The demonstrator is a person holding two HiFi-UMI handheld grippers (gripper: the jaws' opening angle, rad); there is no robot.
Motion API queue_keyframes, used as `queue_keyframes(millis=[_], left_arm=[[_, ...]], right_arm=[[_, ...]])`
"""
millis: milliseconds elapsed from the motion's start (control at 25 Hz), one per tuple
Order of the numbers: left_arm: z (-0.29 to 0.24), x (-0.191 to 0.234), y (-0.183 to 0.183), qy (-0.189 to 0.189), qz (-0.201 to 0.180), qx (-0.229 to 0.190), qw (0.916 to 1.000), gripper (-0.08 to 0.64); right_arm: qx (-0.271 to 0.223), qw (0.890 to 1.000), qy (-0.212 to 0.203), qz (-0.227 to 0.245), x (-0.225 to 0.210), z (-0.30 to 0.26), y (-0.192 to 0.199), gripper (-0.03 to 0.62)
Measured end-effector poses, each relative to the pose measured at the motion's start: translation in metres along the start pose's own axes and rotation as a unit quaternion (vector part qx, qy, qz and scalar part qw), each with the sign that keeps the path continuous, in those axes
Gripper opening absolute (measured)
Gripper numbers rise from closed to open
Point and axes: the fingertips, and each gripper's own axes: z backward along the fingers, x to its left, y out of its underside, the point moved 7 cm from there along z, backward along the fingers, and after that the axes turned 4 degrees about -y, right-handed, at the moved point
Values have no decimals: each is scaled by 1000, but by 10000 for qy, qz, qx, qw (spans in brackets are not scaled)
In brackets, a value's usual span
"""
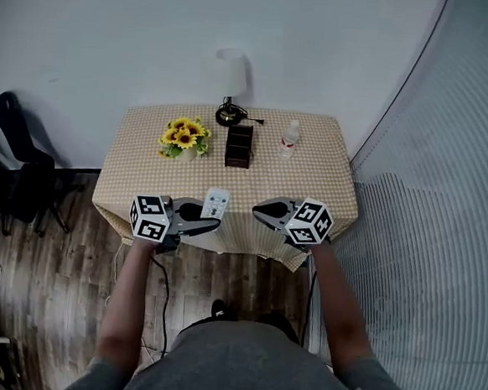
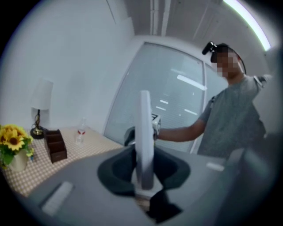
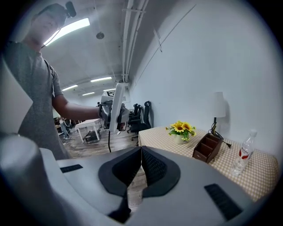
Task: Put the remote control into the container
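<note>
My left gripper (image 1: 214,222) is shut on a white remote control (image 1: 216,203), which stands up edge-on between its jaws (image 2: 144,145) at the table's near edge. In the right gripper view the same remote (image 3: 115,105) shows held out in front of the person. My right gripper (image 1: 259,211) hangs shut and empty just right of it, its pads touching (image 3: 140,162). The container is a dark brown wooden organiser (image 1: 239,146) with compartments, standing at the back middle of the checked table (image 1: 145,169), also seen in both gripper views (image 2: 55,145) (image 3: 209,147).
A pot of sunflowers (image 1: 184,137) stands left of the organiser, a lamp (image 1: 231,84) behind it, a clear water bottle (image 1: 289,140) to its right. A frosted glass wall (image 1: 444,214) runs along the right. Chairs (image 1: 15,163) stand at the left on the wood floor.
</note>
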Motion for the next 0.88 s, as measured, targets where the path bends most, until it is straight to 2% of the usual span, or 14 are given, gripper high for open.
queue_keyframes(millis=[160,440,880], left_arm=[[7,12,4,44,49,102,9999,91],[3,38,6,-175,208,224,9994,91],[-39,80,-17,-952,395,231,9944,91]], right_arm=[[67,9999,11,-124,-9,-8,3,18],[175,9997,-178,-41,-51,-20,6,18],[-2,9969,-773,119,-144,-1,5,18]])
